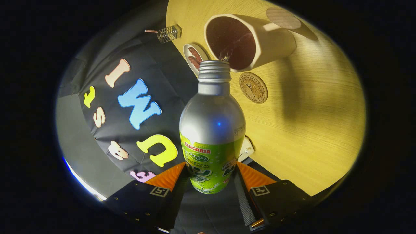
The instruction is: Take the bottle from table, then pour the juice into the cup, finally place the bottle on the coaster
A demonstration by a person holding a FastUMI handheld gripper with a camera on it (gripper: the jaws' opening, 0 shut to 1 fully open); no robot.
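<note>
Between your tool's (209,182) fingers, you had the bottle (212,130) pinched. Its open mouth tipped at the cup (248,40), near the coaster (253,87) on the worktop (312,130).

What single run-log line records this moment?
step: pouring | fingers: shut on soda bottle | bottle mouth at cup rim, tilted | coaster: bare, beside cup

A light yellow wooden table (312,123) with fine grain takes warm light and carries soft shadows. Beside it hangs the black cloth wall (156,81) of the booth.
</note>
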